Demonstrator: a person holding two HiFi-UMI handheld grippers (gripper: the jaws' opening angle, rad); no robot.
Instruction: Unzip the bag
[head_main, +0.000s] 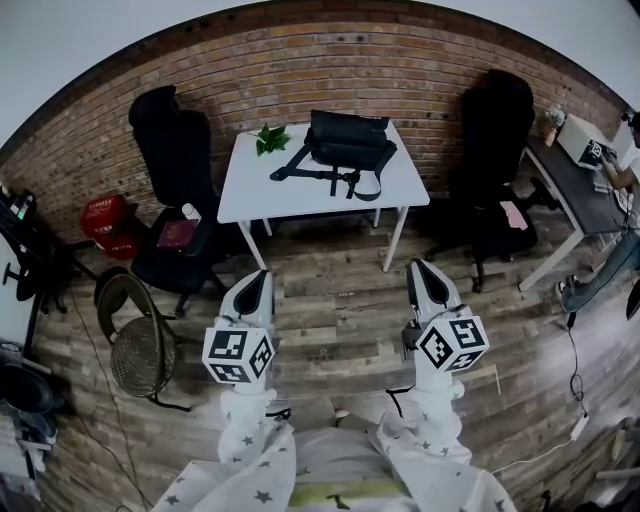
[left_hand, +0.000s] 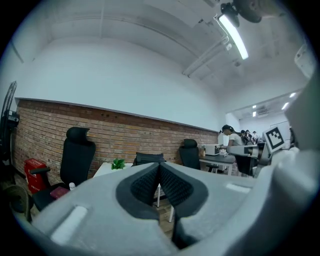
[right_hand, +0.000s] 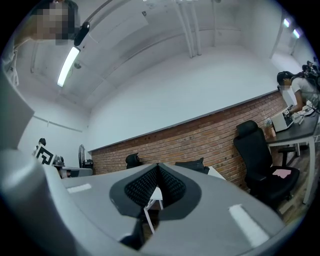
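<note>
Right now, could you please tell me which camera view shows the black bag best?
The head view: the bag lies fully visible on the white table, straps trailing forward. The left gripper view shows only its upper part above the closed jaws; the right gripper view shows a dark sliver behind its jaws.

White table (head_main: 262, 192), far centre: black bag (head_main: 350, 140) at its far right, straps (head_main: 330, 176) trailing near-left; small green plant (head_main: 271, 138) at far left.
</note>
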